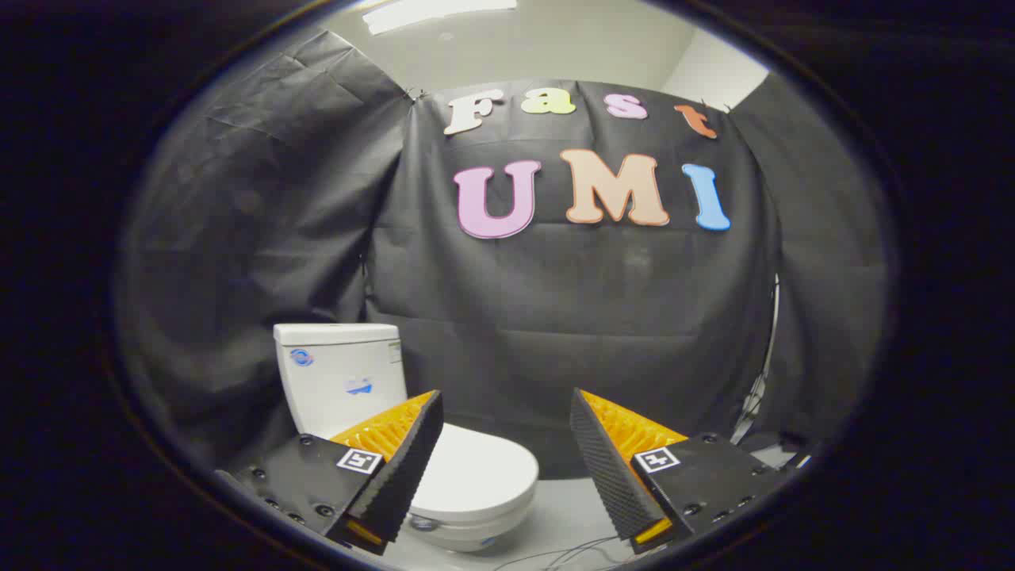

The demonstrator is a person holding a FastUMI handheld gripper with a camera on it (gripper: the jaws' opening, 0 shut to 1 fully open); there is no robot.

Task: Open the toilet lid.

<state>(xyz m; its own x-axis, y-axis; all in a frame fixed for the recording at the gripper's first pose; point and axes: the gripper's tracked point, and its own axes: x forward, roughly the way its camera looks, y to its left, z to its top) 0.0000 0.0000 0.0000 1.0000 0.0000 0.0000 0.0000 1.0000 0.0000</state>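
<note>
With our gripper (pixel 505 412) spread wide and empty, the closed toilet lid (pixel 472 472) sits low beyond the left finger, where we risk a misaligned approach skidding off its rim.

- The white ceramic toilet tank (pixel 337 377), beyond the left finger of the tongs (pixel 503 424), carries a small round blue sticker (pixel 301 357) near its top; its print is too small to read.
- A second blue sticker (pixel 358 387) sits lower on the tank front; unreadable.
- A pale label strip (pixel 394 352) on the tank's side edge; print too small to tell.
- Each finger of the tongs, set wide apart, bears a square black-and-white coded marker (pixel 359 460), a pattern with no words.
</note>
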